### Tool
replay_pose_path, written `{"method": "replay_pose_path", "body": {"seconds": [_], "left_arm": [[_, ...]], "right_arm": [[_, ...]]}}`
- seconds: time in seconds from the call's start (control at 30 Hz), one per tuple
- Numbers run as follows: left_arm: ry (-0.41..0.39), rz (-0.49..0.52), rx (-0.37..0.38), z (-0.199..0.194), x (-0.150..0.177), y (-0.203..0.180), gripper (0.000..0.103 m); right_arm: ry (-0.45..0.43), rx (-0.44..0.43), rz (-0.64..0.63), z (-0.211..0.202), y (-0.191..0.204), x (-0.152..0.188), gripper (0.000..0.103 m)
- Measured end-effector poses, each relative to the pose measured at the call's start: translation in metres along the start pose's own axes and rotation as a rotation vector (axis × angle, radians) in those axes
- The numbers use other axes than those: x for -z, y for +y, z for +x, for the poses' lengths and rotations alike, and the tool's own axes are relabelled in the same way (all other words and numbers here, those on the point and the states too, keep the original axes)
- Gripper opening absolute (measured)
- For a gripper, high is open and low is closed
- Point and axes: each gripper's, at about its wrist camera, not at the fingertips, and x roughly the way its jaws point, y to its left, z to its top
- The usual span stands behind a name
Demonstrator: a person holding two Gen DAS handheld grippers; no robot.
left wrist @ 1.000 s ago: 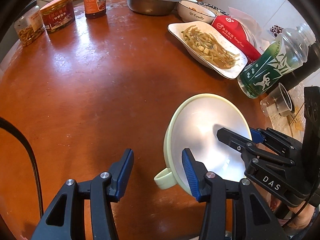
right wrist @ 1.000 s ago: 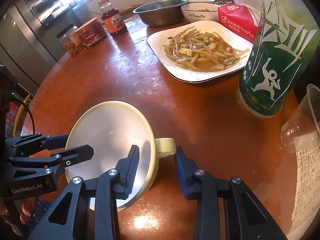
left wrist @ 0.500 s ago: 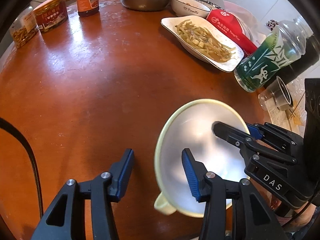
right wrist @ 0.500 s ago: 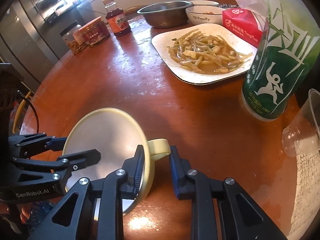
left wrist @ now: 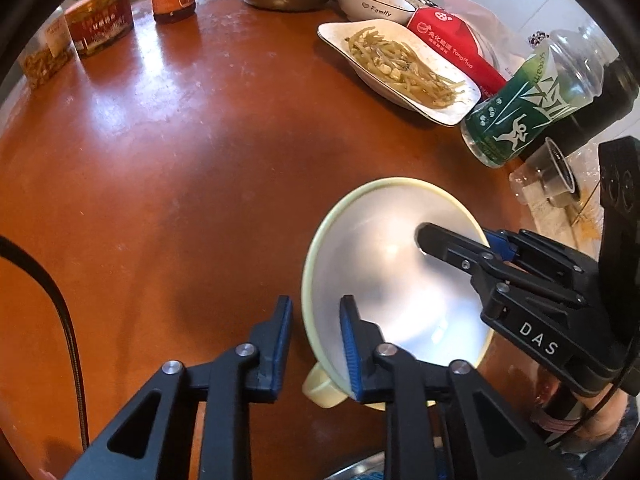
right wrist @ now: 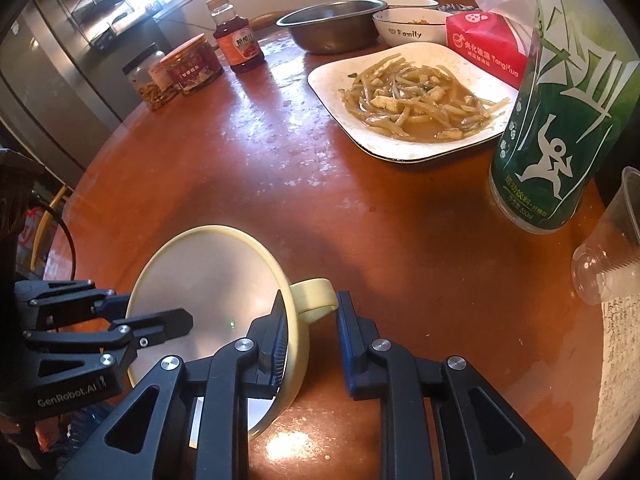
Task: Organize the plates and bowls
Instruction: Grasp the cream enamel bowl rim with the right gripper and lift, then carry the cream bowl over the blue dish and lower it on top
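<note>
Left gripper (left wrist: pixel 315 300) is closest to me. Its jaws are closing astride the near rim of the pale yellow bowl (left wrist: pixel 392 264), one blue pad inside and one outside. From the left wrist view I see a sliver of table (left wrist: pixel 180 160) between the outer pad and the rim, so I would not call it a grip. One of the bowl's small handles pokes out just below that pad.

On the opposite side the right gripper (right wrist: pixel 311 296) is clamped on the bowl. Its inner finger lies against the inside wall, its outer finger is outside, and the other handle sits between them.

I read the bowl as tipped, its shiny inside turned to the cameras, at the near edge of the round brown table.

Beyond it, to the right, a clear plastic cup (right wrist: pixel 608 248) lies on its side beside a green drink bottle (right wrist: pixel 560 128). Behind these is a white plate (right wrist: pixel 332 96) of sauced vegetable strips, then a red tissue pack (right wrist: pixel 484 44).

At the far edge stand a white bowl marked Family (right wrist: pixel 408 32), a steel basin (right wrist: pixel 332 28), a sauce bottle (right wrist: pixel 238 44) and a red-labelled jar (right wrist: pixel 192 66).
</note>
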Motion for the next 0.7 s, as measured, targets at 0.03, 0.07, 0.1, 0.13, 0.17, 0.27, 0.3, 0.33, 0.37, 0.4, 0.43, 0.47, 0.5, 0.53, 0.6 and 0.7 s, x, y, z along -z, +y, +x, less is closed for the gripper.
{"method": "replay_pose_path", "body": {"seconds": [0.03,0.07,0.1,0.13,0.17,0.27,0.3,0.33,0.37,0.4,0.43,0.47,0.5,0.53,0.6,0.7], "left_arm": [[0.001,-0.001,0.001,0.0,0.0,0.0,0.016],[0.002,0.0,-0.003,0.001,0.0,-0.001,0.016],[0.001,0.0,-0.003,0.0,0.001,-0.001,0.016],[-0.003,0.0,-0.003,-0.001,0.001,-0.001,0.016],[-0.012,-0.002,0.003,-0.004,0.001,-0.001,0.016],[-0.027,-0.003,0.008,-0.01,0.001,0.001,0.016],[-0.033,-0.003,0.008,-0.014,0.001,0.001,0.016],[-0.038,-0.005,0.008,-0.016,0.002,0.001,0.016],[-0.045,-0.007,0.01,-0.02,0.002,0.002,0.016],[-0.05,-0.01,0.014,-0.024,0.003,0.004,0.016],[-0.056,-0.011,0.017,-0.027,0.004,0.005,0.016],[-0.065,-0.011,0.016,-0.032,0.005,0.006,0.016],[-0.071,-0.011,0.017,-0.034,0.005,0.006,0.016],[-0.079,-0.012,0.019,-0.037,0.006,0.006,0.016],[-0.093,-0.015,0.023,-0.045,0.007,0.007,0.016],[-0.116,-0.018,0.029,-0.057,0.01,0.008,0.016]], "right_arm": [[0.0,-0.005,0.002,-0.001,0.0,0.0,0.023],[-0.003,-0.007,0.004,-0.002,0.0,0.0,0.023],[-0.007,-0.008,0.004,-0.003,0.001,0.0,0.023],[-0.01,-0.006,0.0,-0.005,0.001,0.0,0.023],[-0.012,-0.005,0.0,-0.006,0.001,0.0,0.022],[-0.028,-0.016,0.004,-0.013,0.002,-0.001,0.022],[-0.035,-0.016,0.001,-0.016,0.004,-0.001,0.022],[-0.042,-0.017,-0.003,-0.019,0.006,-0.002,0.022],[-0.05,-0.018,-0.007,-0.022,0.008,-0.002,0.022],[-0.058,-0.02,-0.009,-0.025,0.01,-0.003,0.022],[-0.065,-0.017,-0.012,-0.027,0.012,-0.004,0.022],[-0.074,-0.015,-0.016,-0.03,0.013,-0.004,0.022],[-0.08,-0.017,-0.019,-0.033,0.015,-0.005,0.022],[-0.088,-0.019,-0.018,-0.036,0.017,-0.006,0.022],[-0.102,-0.024,-0.019,-0.041,0.02,-0.007,0.022],[-0.125,-0.025,-0.027,-0.049,0.026,-0.008,0.022]]}}
